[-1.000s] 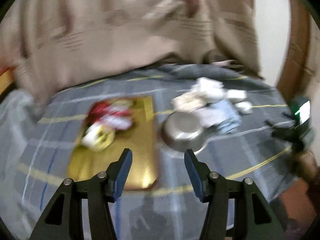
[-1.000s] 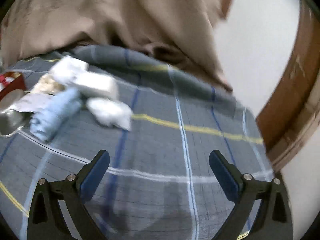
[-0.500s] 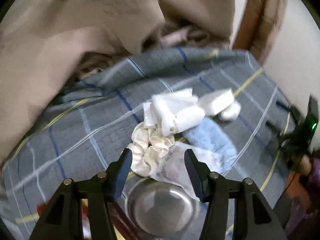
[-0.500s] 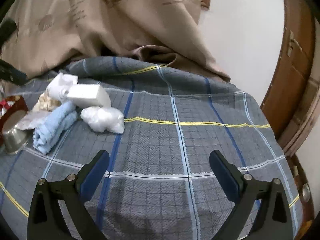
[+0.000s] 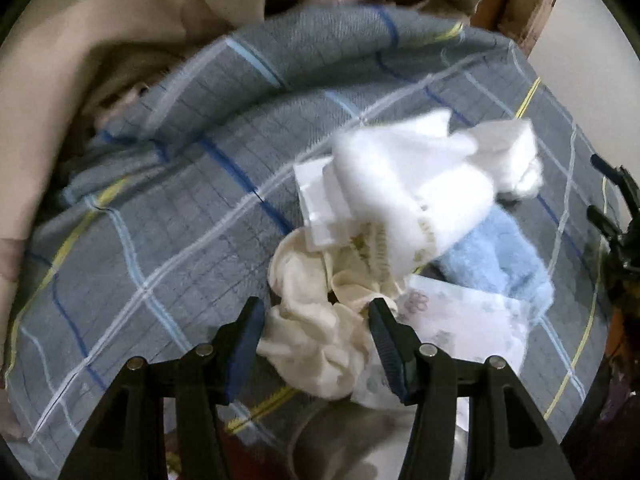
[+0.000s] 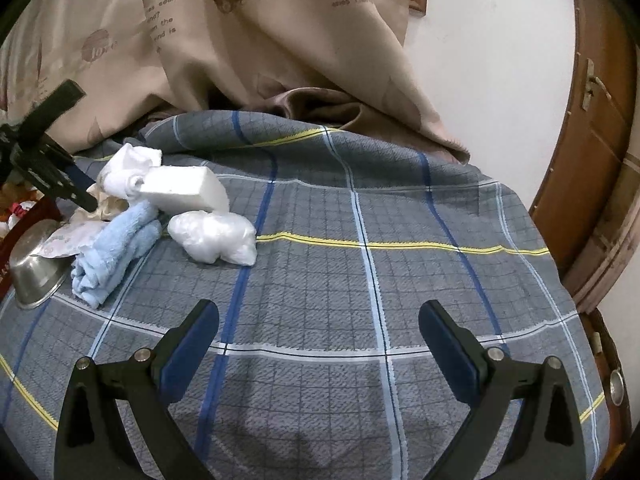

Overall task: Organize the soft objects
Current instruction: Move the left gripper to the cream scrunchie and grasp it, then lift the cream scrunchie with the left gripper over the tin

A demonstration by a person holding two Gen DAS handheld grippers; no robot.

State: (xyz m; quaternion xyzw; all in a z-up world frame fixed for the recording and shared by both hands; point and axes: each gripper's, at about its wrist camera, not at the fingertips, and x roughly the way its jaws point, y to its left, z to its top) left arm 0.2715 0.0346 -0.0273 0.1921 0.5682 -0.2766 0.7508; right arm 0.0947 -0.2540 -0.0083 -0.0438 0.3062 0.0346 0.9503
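Note:
A heap of soft things lies on the grey plaid bedspread [image 6: 360, 280]. In the left wrist view my left gripper [image 5: 316, 332] is open, its fingers on either side of a cream scrunchie [image 5: 316, 320]. Beyond it lie white socks [image 5: 404, 192], a white sponge block [image 5: 508, 148], a light blue towel [image 5: 500, 260] and a printed plastic packet [image 5: 464, 320]. In the right wrist view my right gripper [image 6: 318, 340] is open and empty over bare bedspread, well right of the towel [image 6: 116, 248], sponge block [image 6: 188, 194], socks [image 6: 128, 168] and a crumpled clear plastic bag [image 6: 216, 238].
A steel bowl [image 6: 34, 268] sits at the heap's left, by a red-brown tray [image 6: 16, 220]. Beige curtain fabric [image 6: 240, 40] hangs behind the bed. A wooden door [image 6: 592, 160] stands at the right. The left gripper shows in the right wrist view [image 6: 52, 172].
My left gripper swung from the gold tray and bowl over to the heap and closed in on the scrunchie. My right gripper view steadied and shifted slightly; its jaws stay open.

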